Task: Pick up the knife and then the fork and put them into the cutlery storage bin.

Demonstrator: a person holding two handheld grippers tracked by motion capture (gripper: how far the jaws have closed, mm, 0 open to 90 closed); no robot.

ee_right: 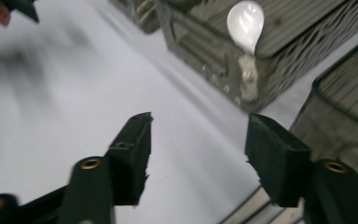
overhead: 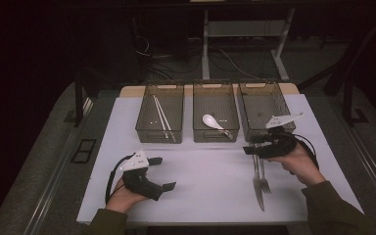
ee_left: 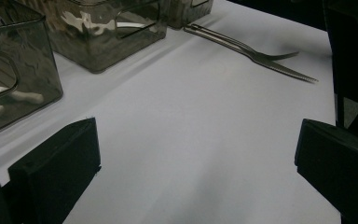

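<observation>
Nearest the person: left gripper (overhead: 162, 173) held low over the white table (overhead: 210, 181), jaws spread wide with nothing between them.
Left gripper view: bare table between the two black jaws; knife (ee_left: 279, 69) and fork (ee_left: 242, 44) lie crossed farther off.
Right front of table: fork (overhead: 264, 177) and knife (overhead: 257, 188) lie side by side, touching, handles pointing toward the bins.
Right gripper (overhead: 250, 150): just above the cutlery handles, jaws partly apart, nothing gripped.
Right gripper view: bare table between its jaws.
Far row: left bin (overhead: 159, 131) holds chopsticks (overhead: 162, 117); middle bin (overhead: 215, 133) holds a white spoon (overhead: 212, 121); right bin (overhead: 254, 100) behind the right gripper.
</observation>
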